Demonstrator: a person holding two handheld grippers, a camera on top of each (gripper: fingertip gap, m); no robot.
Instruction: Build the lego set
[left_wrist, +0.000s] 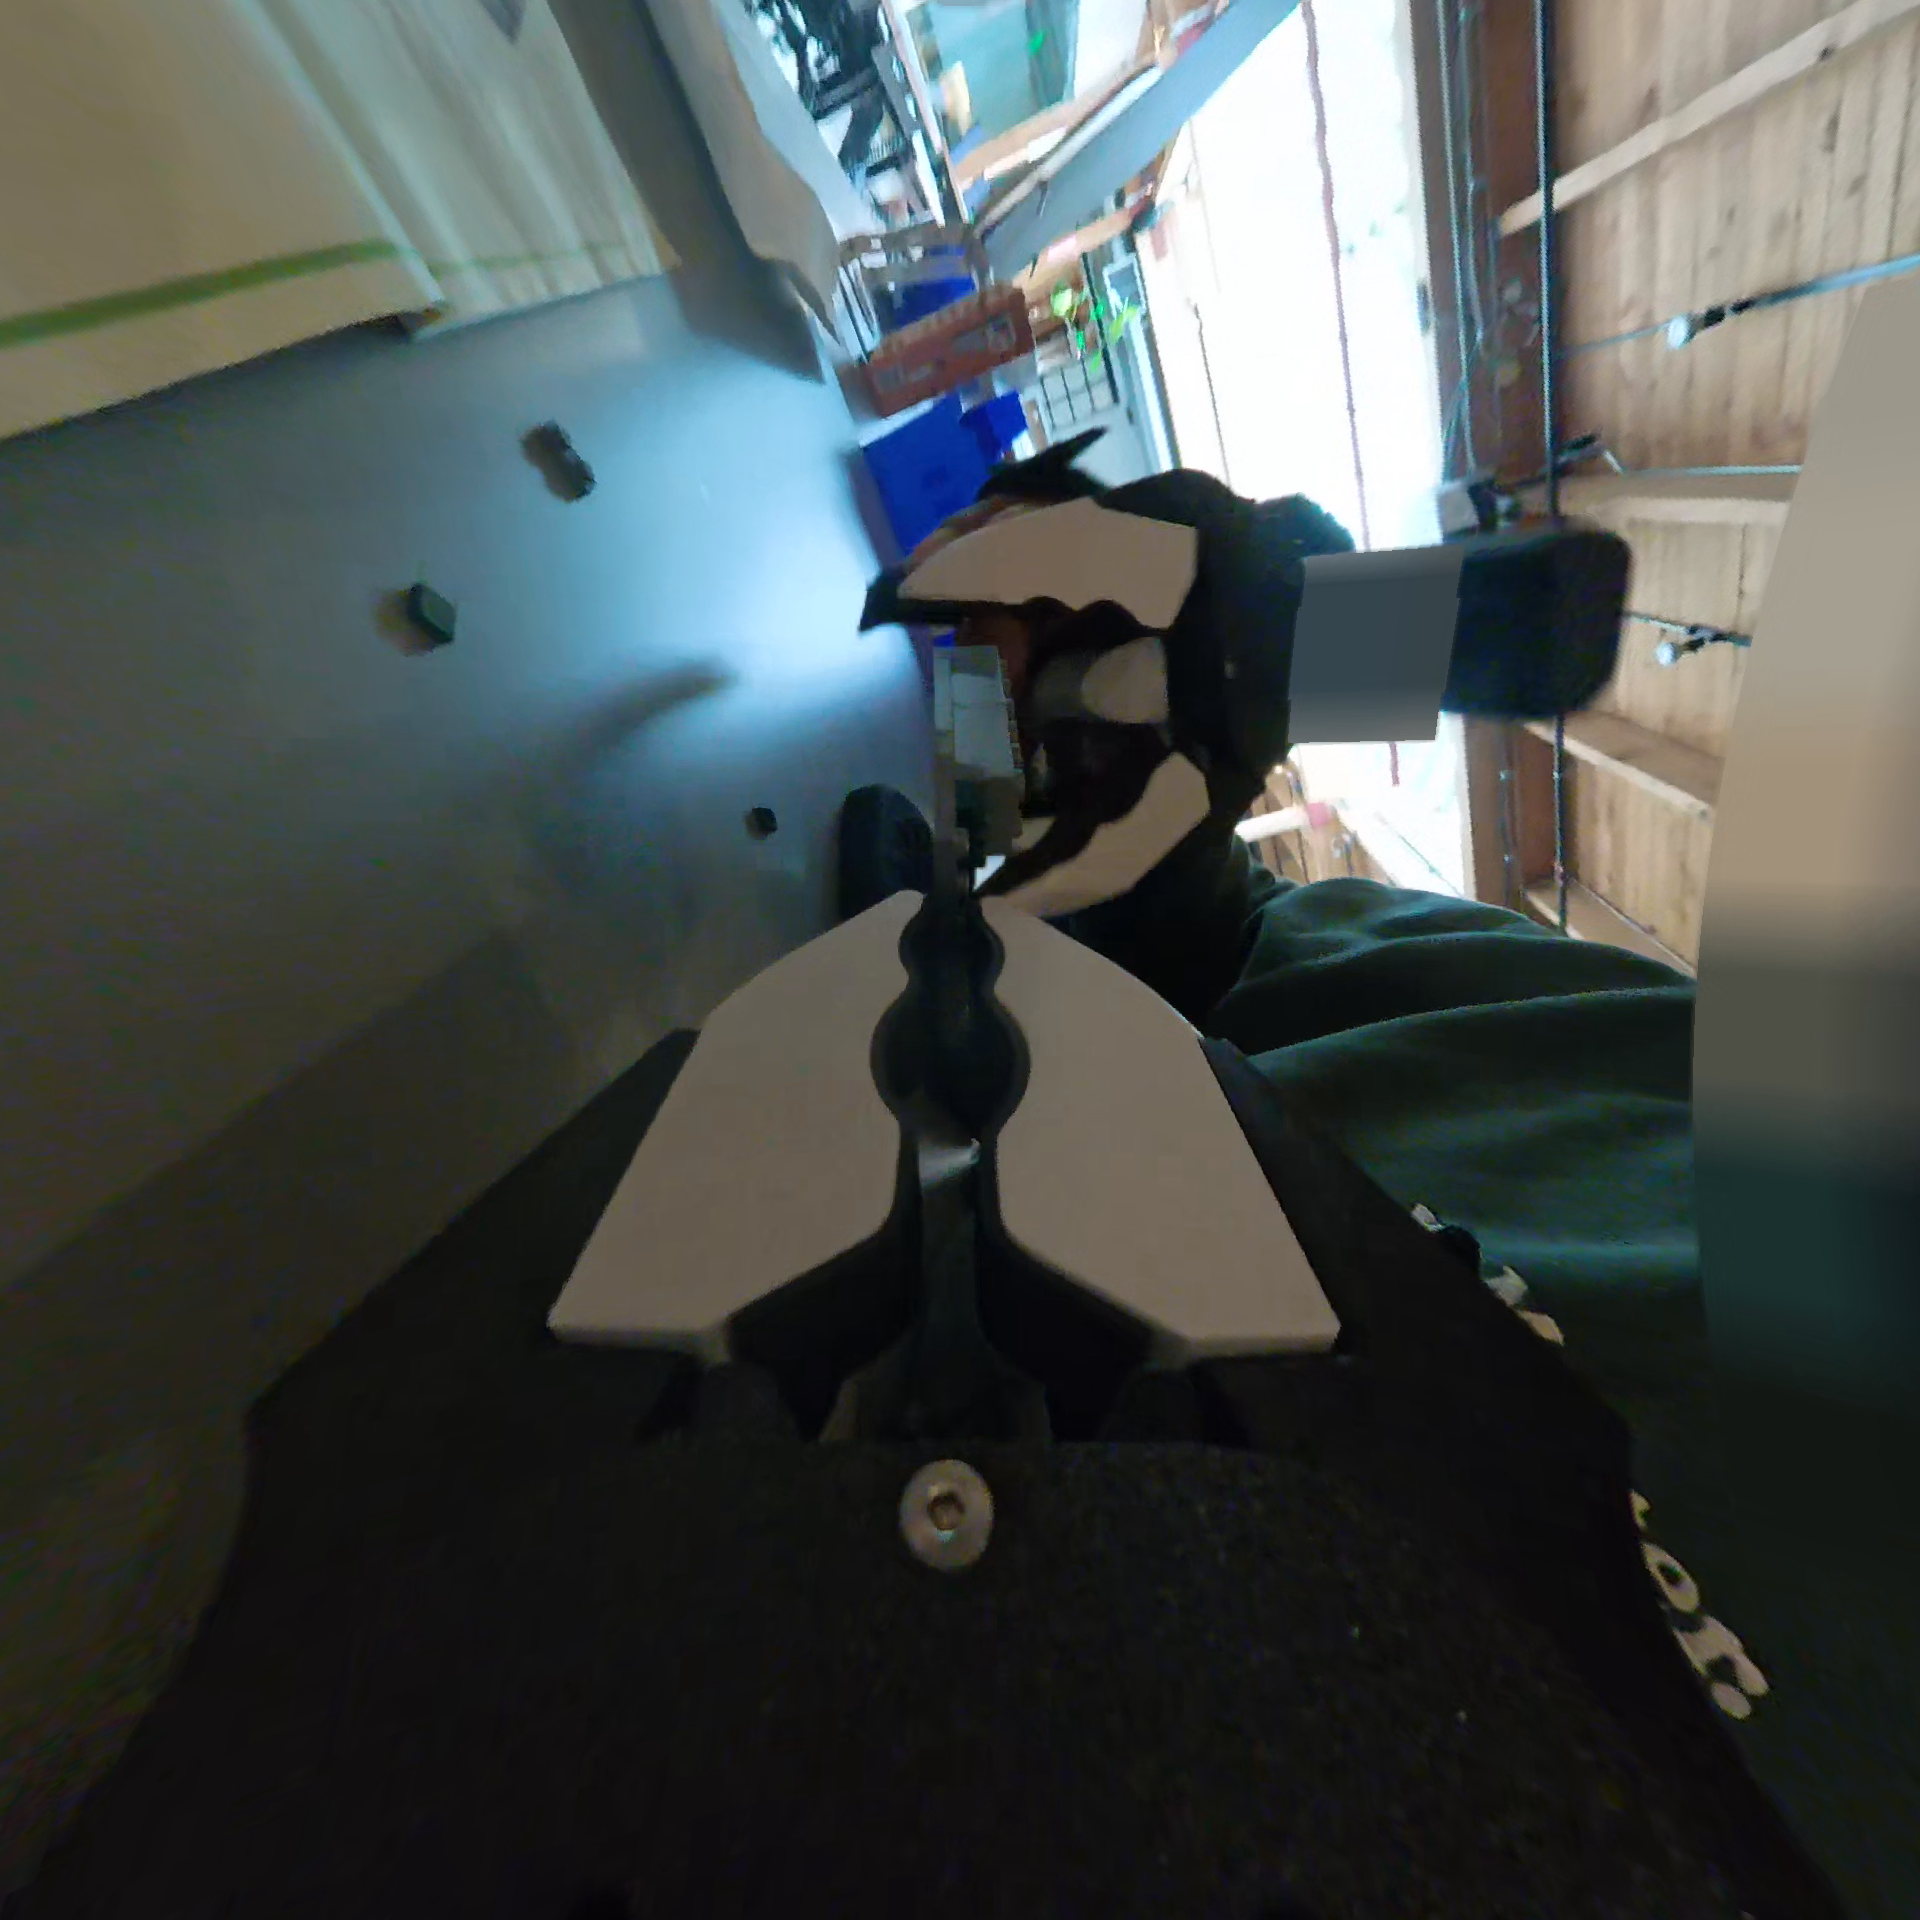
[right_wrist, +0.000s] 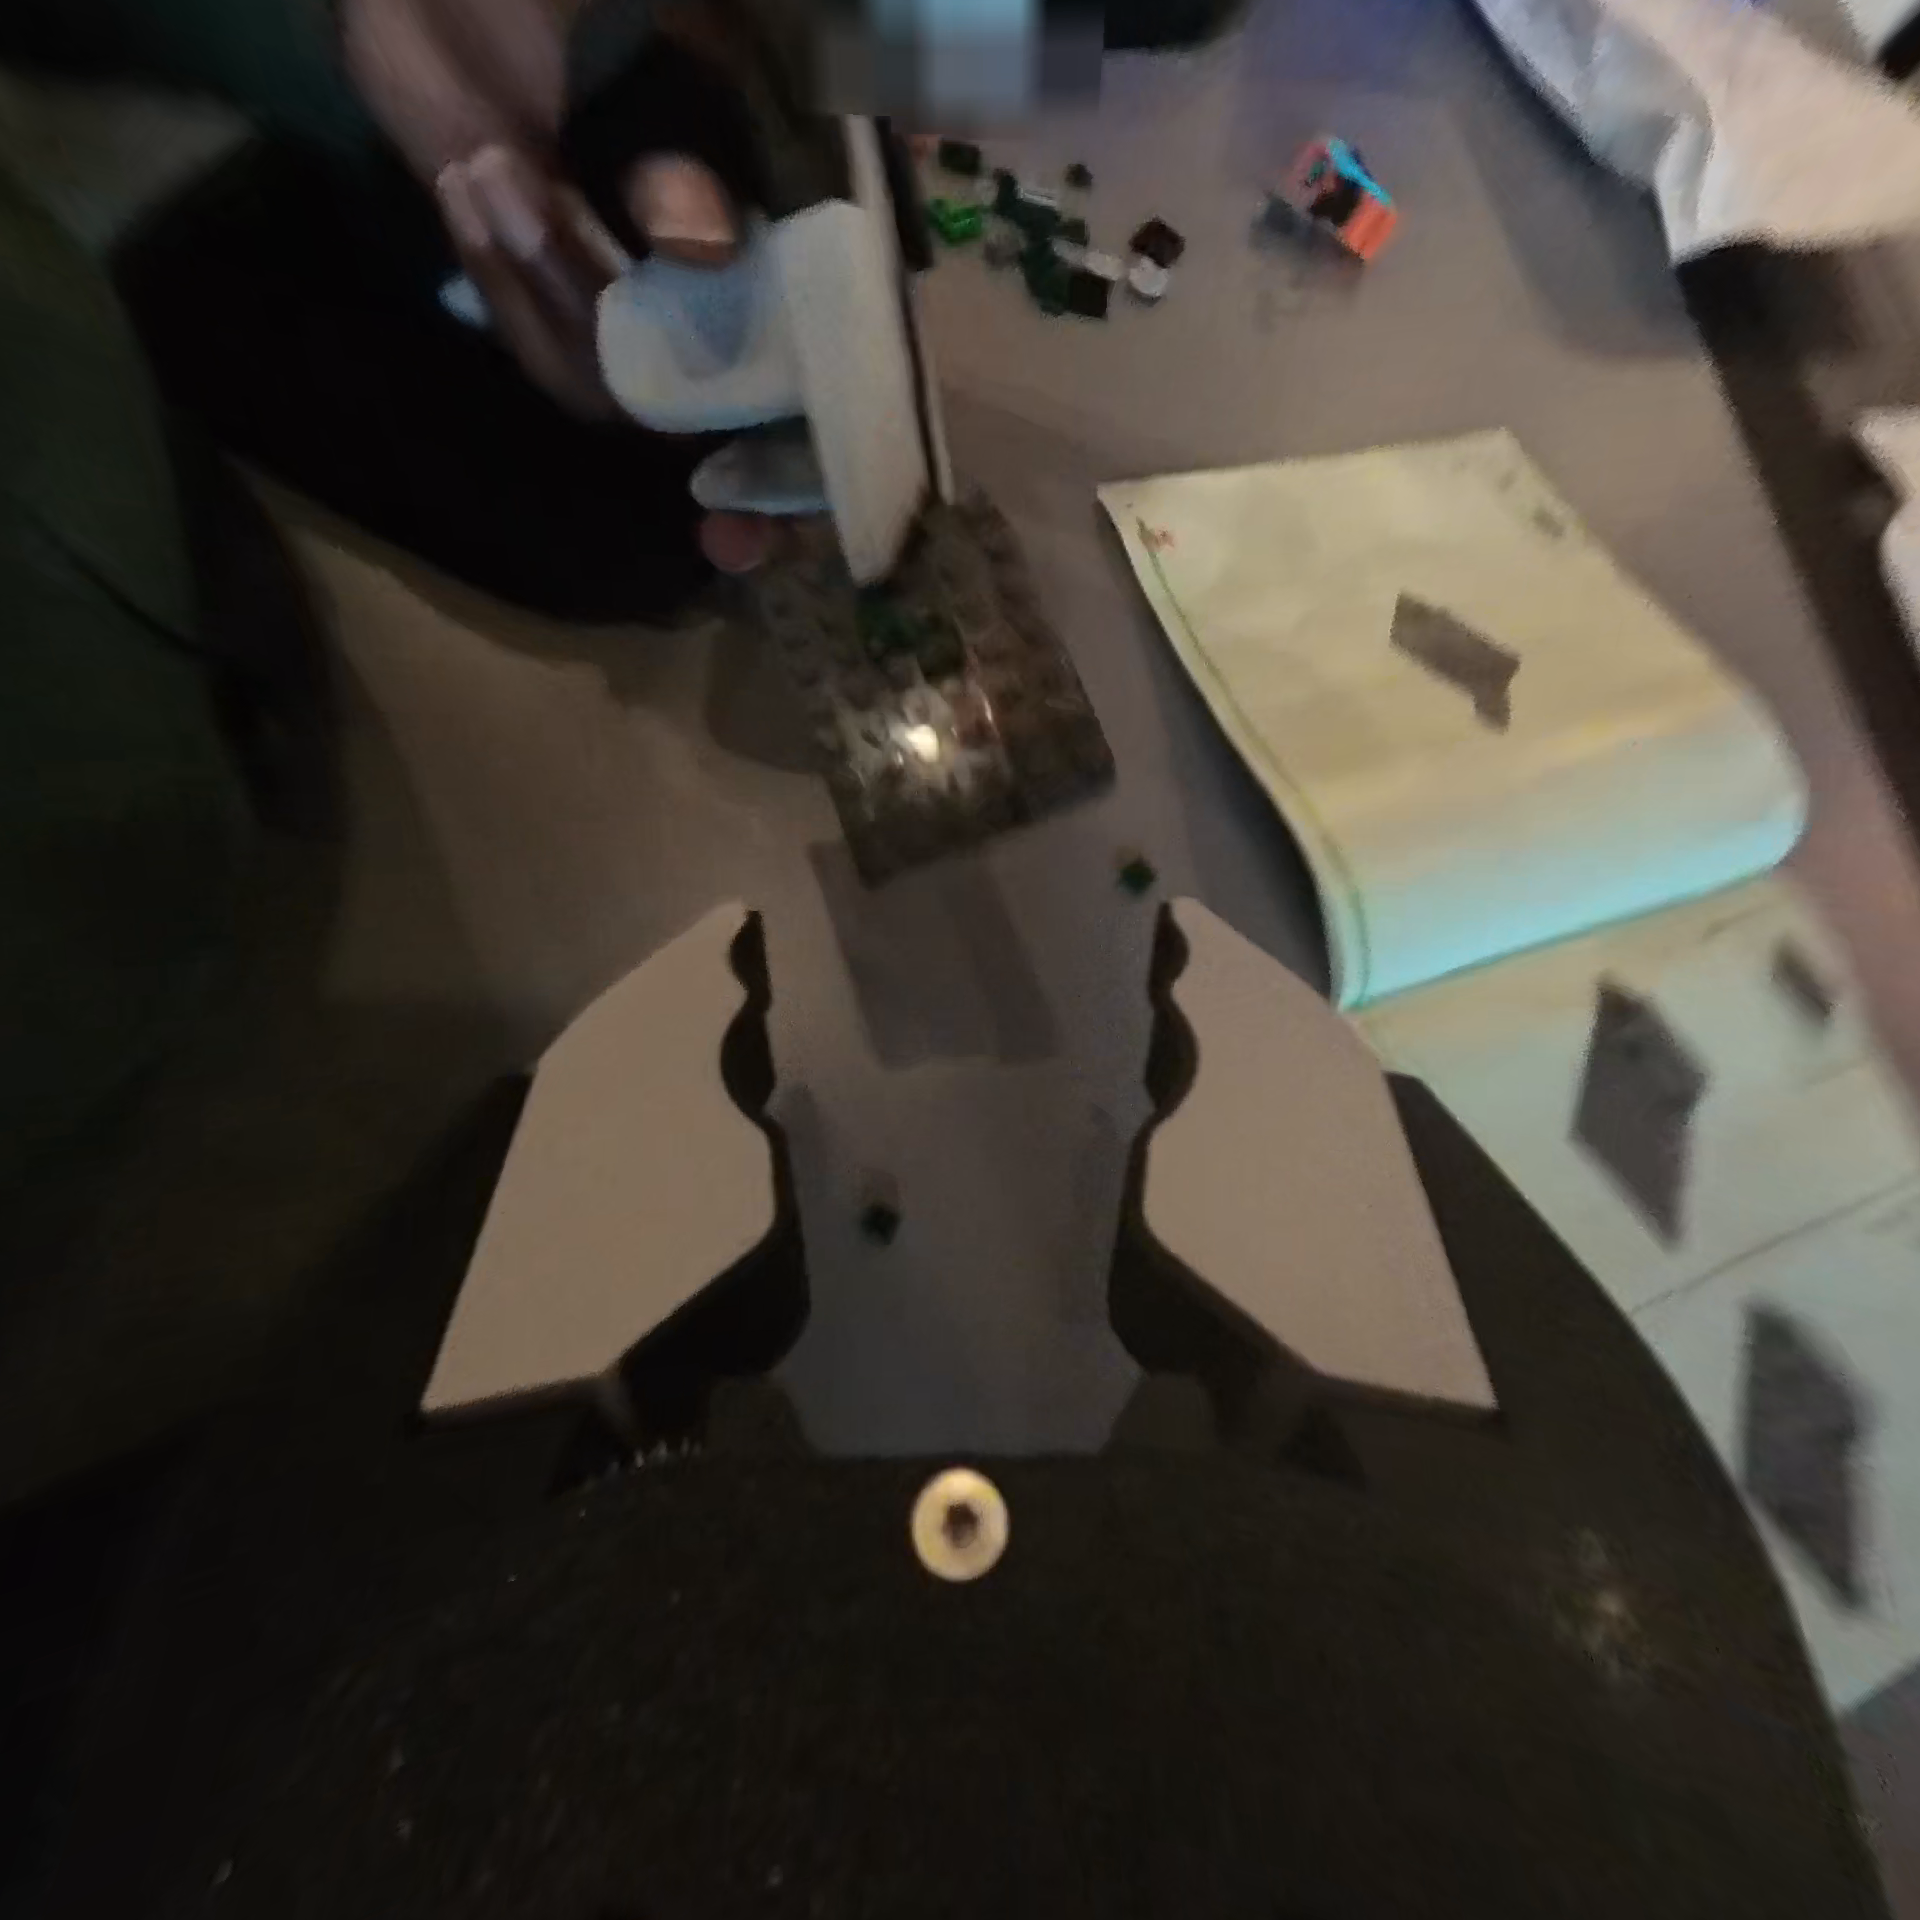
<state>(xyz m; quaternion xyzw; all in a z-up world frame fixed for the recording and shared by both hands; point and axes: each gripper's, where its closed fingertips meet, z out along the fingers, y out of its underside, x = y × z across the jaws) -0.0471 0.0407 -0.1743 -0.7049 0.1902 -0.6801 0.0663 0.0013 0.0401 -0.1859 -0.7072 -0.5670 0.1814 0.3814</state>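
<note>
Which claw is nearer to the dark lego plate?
Left. The left claw touches the dark lego plate at its far end; the right claw hovers open, apart.

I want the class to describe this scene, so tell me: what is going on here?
A person is building a lego set on a grey table. The left tool is shut on the edge of the lego baseplate, tilting it up. The right tool hovers open and empty. An open instruction booklet lies beside it, loose bricks farther off.

Lego baseplate (right_wrist: 935, 707) near the middle of the desk (right_wrist: 582, 790), open instruction booklet (right_wrist: 1455, 748) to its right, loose pieces (right_wrist: 1039, 239) behind it toward the far edge, one small piece (right_wrist: 1135, 876) just before the baseplate.
</note>
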